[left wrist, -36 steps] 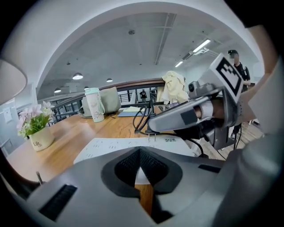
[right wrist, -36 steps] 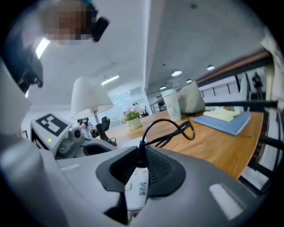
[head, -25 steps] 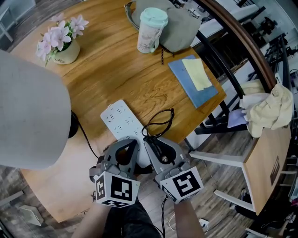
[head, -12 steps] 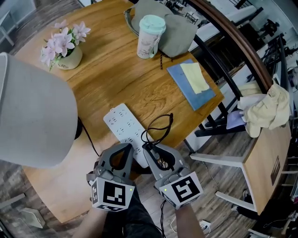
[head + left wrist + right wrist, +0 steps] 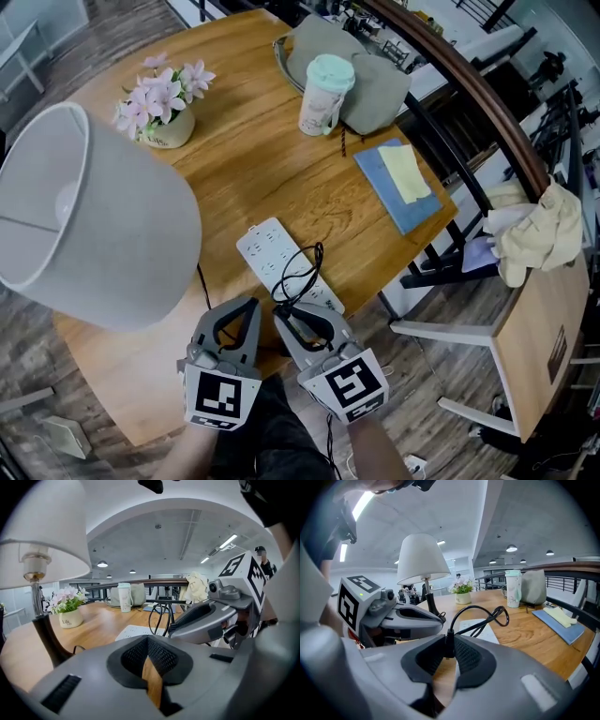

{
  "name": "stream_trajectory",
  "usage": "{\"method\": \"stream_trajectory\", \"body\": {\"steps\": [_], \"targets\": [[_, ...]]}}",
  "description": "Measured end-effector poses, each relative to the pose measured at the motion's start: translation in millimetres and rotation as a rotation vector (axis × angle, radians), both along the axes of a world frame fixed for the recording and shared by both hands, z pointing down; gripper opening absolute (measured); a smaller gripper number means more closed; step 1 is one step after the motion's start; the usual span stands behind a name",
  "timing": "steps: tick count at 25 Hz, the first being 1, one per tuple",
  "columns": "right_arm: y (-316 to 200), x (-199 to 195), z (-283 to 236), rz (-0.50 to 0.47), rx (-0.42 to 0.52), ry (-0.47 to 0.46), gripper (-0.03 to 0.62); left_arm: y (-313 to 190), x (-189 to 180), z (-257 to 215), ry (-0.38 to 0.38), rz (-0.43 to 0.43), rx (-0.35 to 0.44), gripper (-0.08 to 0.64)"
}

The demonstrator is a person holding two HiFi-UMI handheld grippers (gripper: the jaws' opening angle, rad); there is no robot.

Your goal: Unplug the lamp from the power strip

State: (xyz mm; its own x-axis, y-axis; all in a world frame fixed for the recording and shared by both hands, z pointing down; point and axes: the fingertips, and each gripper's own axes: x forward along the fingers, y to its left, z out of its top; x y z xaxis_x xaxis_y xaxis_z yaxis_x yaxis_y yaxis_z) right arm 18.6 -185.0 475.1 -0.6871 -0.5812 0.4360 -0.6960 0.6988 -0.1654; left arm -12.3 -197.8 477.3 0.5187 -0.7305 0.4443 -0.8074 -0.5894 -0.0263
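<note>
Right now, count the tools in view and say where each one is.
2. The left tool, empty, is at the table's near edge. The right tool, beside it on the right, grips the black plug.

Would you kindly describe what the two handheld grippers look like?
The left gripper and right gripper match: grey plastic bodies, two curved jaws lined with black meshed pads, and each carries a white cube printed with black square markers.

left gripper (image 5: 148,640): jaws together, empty | right gripper (image 5: 447,651): jaws clamped on plug (image 5: 449,642) | side by side
</note>
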Motion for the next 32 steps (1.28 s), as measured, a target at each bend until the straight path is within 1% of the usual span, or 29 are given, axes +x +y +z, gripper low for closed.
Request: {"method": "stream_trajectory", "body": {"steps": [2,5,7,9,11,12,13,16,22,23,24,27,29,32], "targets": [[3,-9,-1,-0.026,-0.008,0.009,0.069,1,-5,-4,0.005,-0.011,0.014,-0.005],[7,-21,1,-0.069,0.004,0.053,0.077,5,-13,-13,0.017,-0.042,0.022,-0.005],[9,-27,2,-0.101,0.008,0.087,0.116,7,-17,-18,0.025,-0.059,0.026,-0.005],[11,-31,1,-0.118,0.008,0.105,0.126,9,-17,-21,0.037,-0.062,0.03,-0.005],[15,-30,0,-0.121,-0.001,0.11,0.135,12,-14,-23,0.043,-0.053,0.035,-0.005],[17,-30,-1,-0.123,-0.006,0.114,0.158,13,-13,-24,0.045,-0.05,0.039,-0.005],[19,-30,-2,-0.124,-0.006,0.12,0.166,14,-12,-26,0.049,-0.048,0.042,-0.005],[21,-30,-9,-0.122,0.015,0.137,0.175,15,-11,-32,0.063,-0.049,0.053,-0.005],[17,-21,-32,-0.05,0.067,0.102,0.172,16,-6,-47,0.087,-0.023,0.077,-0.005],[17,-18,-37,-0.034,0.078,0.099,0.169,16,-4,-50,0.091,-0.02,0.086,-0.005],[16,-14,-42,-0.015,0.092,0.096,0.147,15,-3,-54,0.096,-0.018,0.094,-0.005],[12,2,-59,0.06,0.135,0.078,0.055,13,1,-66,0.124,-0.012,0.12,-0.005],[9,11,-71,0.105,0.161,0.061,0.012,9,3,-75,0.143,-0.002,0.15,-0.005],[8,25,-88,0.148,0.207,0.048,0.008,5,6,-91,0.189,-0.001,0.152,-0.005]]}}
